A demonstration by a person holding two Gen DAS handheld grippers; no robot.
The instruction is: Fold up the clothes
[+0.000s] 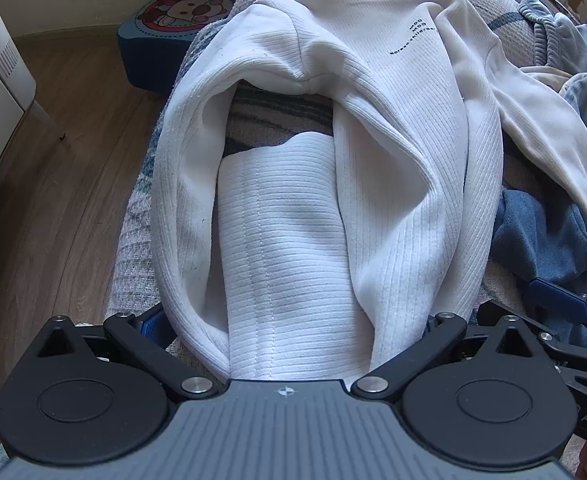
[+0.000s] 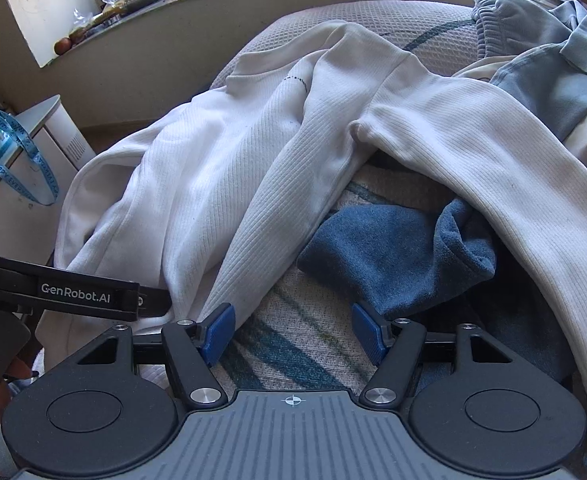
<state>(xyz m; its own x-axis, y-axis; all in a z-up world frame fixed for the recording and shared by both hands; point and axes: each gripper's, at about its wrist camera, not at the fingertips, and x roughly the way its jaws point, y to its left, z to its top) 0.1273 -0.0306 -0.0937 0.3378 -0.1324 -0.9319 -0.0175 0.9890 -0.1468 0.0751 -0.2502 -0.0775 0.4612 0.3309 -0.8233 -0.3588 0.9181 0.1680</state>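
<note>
Over a grey waffle-weave bedcover (image 2: 373,20), the white ribbed sweatshirt (image 1: 393,128) lies ahead of both claws, left claw (image 1: 289,320) splayed wide around its hem, right claw (image 2: 293,332) released beside it, so a shallow pinch could slip.

White ribbed-knit cotton top (image 1: 393,152) looks soft and matt, draped right ahead of the matt black plastic left gripper (image 1: 293,320). Fuzzy dark blue fleece garment (image 2: 393,252) just past the right gripper (image 2: 293,332), whose ridged blue pads (image 2: 219,330) look rubbery. Waffle-weave grey blanket (image 1: 133,264) underneath, glossy wooden floor (image 1: 73,160) off left.
</note>
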